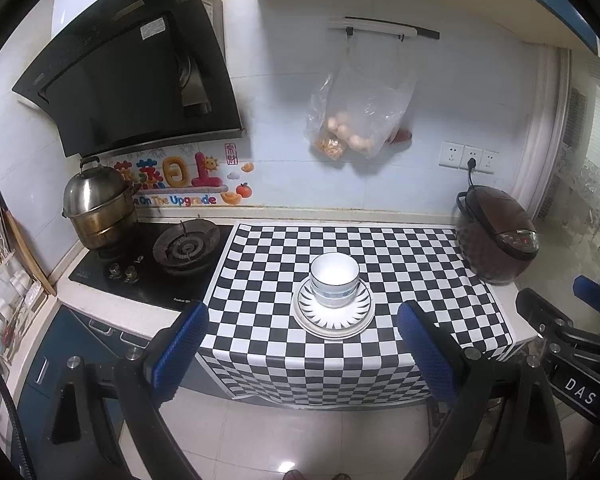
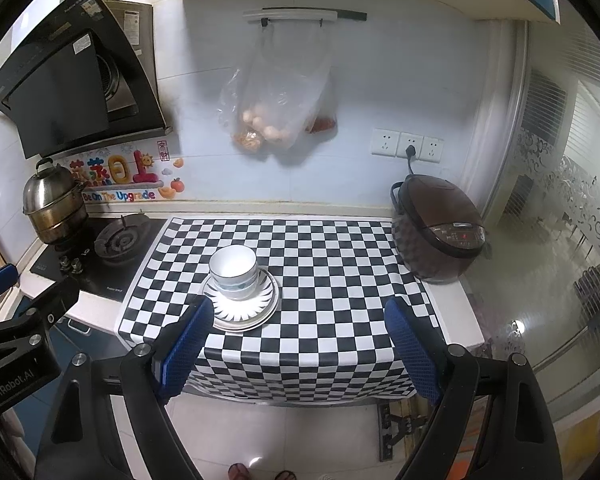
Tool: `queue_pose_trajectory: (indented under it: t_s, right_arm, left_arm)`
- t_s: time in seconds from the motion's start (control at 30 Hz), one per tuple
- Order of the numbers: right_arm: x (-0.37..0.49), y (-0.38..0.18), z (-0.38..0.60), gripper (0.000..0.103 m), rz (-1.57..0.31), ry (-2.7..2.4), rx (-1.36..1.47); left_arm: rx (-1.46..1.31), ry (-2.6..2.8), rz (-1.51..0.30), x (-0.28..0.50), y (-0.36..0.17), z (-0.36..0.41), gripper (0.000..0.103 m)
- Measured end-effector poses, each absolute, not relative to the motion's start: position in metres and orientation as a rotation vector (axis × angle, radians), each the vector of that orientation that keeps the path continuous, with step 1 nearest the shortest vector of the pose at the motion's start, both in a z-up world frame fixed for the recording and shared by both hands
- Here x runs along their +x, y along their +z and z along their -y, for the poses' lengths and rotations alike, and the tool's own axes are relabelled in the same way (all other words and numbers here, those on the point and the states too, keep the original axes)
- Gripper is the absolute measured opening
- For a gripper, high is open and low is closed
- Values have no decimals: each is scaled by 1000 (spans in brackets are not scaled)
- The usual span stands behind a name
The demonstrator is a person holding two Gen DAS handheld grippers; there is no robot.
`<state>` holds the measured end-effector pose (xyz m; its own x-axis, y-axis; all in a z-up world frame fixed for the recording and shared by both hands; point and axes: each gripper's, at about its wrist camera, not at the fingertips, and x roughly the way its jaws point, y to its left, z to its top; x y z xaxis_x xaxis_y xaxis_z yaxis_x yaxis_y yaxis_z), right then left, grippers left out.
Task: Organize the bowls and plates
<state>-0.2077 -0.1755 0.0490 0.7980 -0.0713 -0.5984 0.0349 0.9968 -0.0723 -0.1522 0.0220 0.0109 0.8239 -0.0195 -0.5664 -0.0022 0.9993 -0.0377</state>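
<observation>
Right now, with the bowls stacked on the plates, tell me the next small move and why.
Probably none beyond keeping both grippers back. The bowls sit nested on the stacked plates in the middle of the checkered cloth. The left gripper and right gripper are open, empty and short of the counter edge. No other dishes show, so the sorting looks finished.

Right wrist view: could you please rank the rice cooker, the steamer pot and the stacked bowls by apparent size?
1. rice cooker
2. steamer pot
3. stacked bowls

The pot sits farther back, so its lead over the bowls is probably real.
</observation>
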Motion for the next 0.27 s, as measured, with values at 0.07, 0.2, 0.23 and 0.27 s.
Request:
queue_pose_trajectory:
  t_s: [0.07, 0.2, 0.23, 0.27]
  right_arm:
    - [-208, 49, 174, 89, -645, -58, -59]
    - [-209, 49, 173, 89, -645, -56, -60]
    - [-210, 48, 172, 89, -645, -56, -60]
    - [-210, 48, 170, 89, -645, -55, -59]
  left_arm:
    - [-38, -10, -602, -154, 11, -23, 97]
    - [-38, -8, -596, -154, 11, -24, 97]
    - [-37, -7, -593, -155, 11, -24, 97]
    - [-35, -8, -594, -154, 11, -25, 97]
